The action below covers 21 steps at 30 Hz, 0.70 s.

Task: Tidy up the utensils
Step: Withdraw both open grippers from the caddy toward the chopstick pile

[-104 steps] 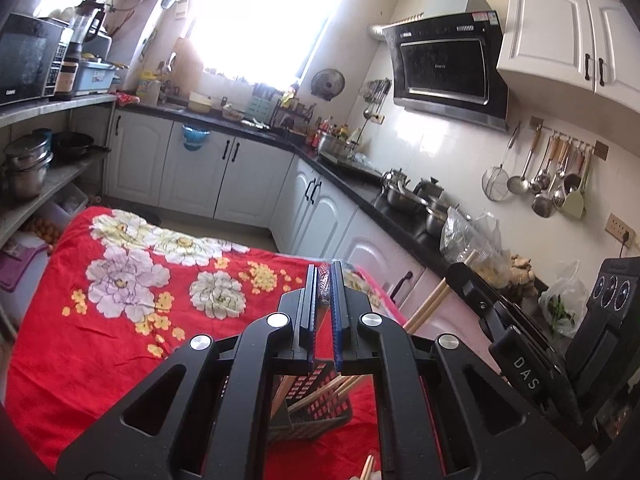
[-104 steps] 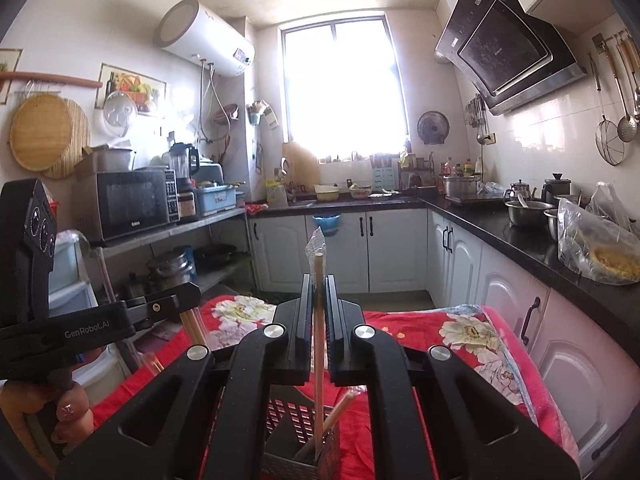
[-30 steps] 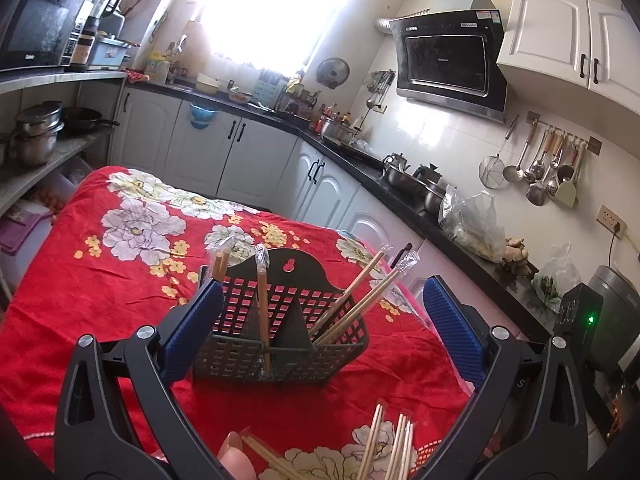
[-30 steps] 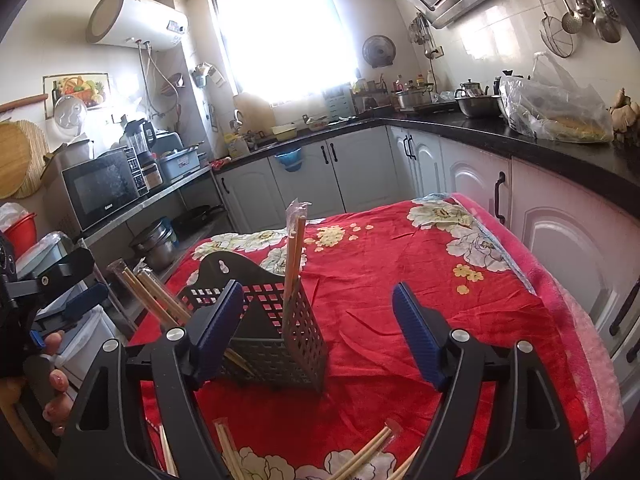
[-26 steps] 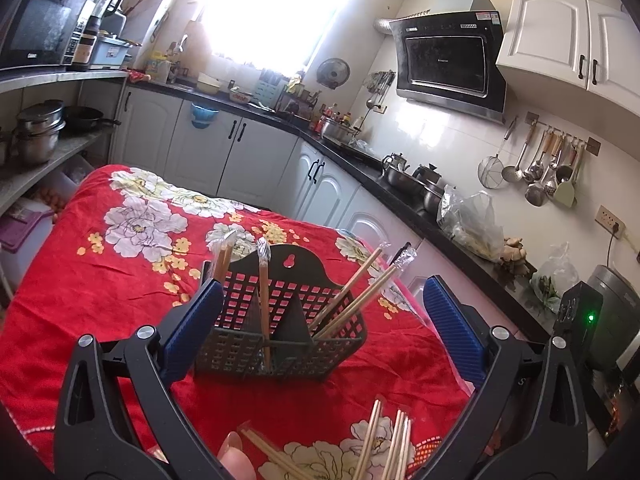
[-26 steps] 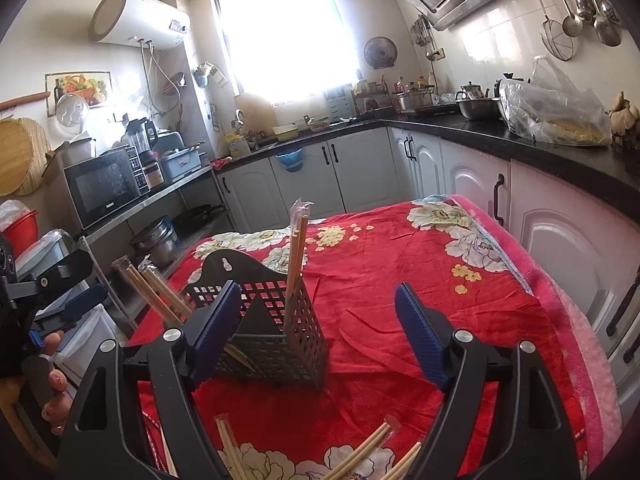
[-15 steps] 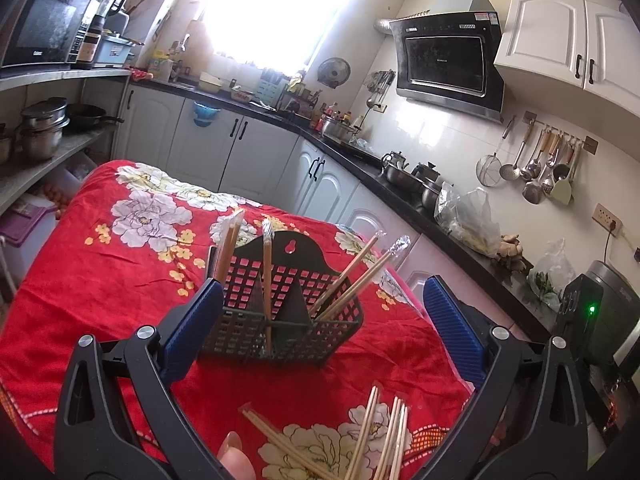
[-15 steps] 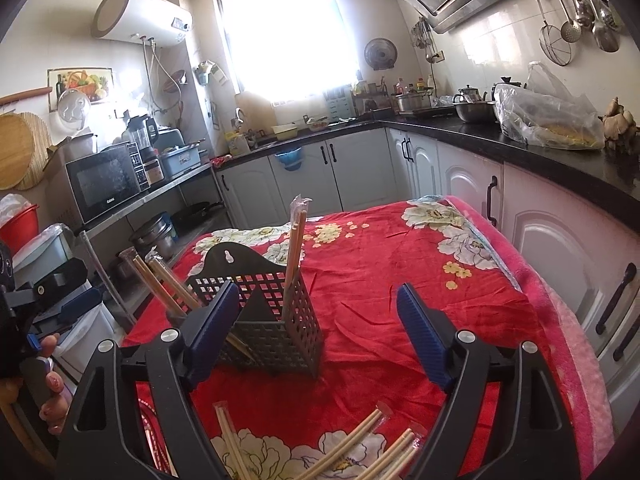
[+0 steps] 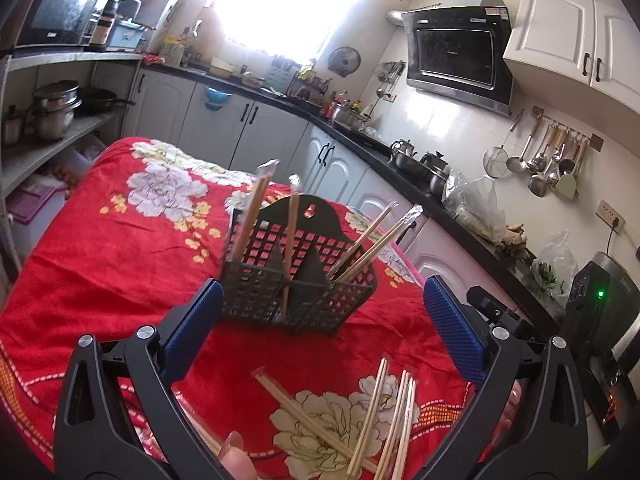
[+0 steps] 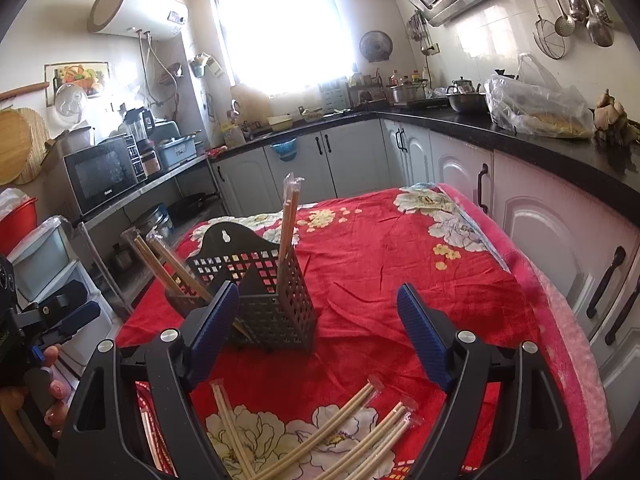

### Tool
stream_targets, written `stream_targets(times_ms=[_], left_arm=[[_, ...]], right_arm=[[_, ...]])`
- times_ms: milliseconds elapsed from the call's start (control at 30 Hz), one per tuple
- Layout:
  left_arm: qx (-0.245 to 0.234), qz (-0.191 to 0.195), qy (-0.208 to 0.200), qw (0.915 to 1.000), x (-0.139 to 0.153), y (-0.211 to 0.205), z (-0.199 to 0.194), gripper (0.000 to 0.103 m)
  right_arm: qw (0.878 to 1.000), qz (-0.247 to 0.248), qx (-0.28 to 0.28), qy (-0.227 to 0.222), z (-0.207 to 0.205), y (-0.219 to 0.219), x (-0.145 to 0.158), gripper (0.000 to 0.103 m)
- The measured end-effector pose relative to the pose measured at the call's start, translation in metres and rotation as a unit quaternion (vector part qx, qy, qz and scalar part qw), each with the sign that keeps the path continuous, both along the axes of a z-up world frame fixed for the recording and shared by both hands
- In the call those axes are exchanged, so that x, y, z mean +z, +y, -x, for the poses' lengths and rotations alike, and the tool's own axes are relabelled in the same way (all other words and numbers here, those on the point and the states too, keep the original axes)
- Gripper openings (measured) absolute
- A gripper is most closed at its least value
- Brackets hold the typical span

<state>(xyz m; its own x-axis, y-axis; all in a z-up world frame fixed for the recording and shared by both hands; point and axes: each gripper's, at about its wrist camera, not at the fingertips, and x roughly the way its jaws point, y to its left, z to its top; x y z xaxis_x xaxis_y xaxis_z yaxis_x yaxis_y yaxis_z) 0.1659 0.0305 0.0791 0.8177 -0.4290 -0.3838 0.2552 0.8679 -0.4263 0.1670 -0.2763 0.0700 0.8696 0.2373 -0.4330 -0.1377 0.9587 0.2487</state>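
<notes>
A black mesh utensil basket (image 9: 298,276) stands upright on the bench, which is covered by a red flowered cloth (image 9: 120,240). The basket is split into compartments, and wrapped pairs of chopsticks (image 9: 370,240) lean out of them: two pairs slant from the right-hand section in the left wrist view, one (image 9: 291,240) rises from the middle and another (image 9: 250,216) tilts at the left end. Nearer the cameras, several more loose chopsticks (image 10: 340,440) lie flat on the cloth over a white flower print, apart from the basket. The left tongs (image 9: 320,320) hang above these loose pairs with their blue pads spread wide and nothing between them. The right tongs (image 10: 316,324) are likewise spread wide and empty, just beside the basket's near corner. A fingertip (image 9: 234,446) shows at the lower edge of the left view. Around the bench run white cabinets (image 10: 360,156) under a dark worktop (image 10: 520,136).
</notes>
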Motion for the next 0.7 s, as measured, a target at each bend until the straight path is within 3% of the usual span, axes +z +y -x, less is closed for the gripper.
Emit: stream_targets(times_ms=[700], left_arm=[[0.031, -0.005, 0.061, 0.9977, -0.038, 0.028, 0.019, 0.092]], right_arm=[[0.999, 0.007, 0.02, 0.045, 0.008, 0.003, -0.028, 0.079]])
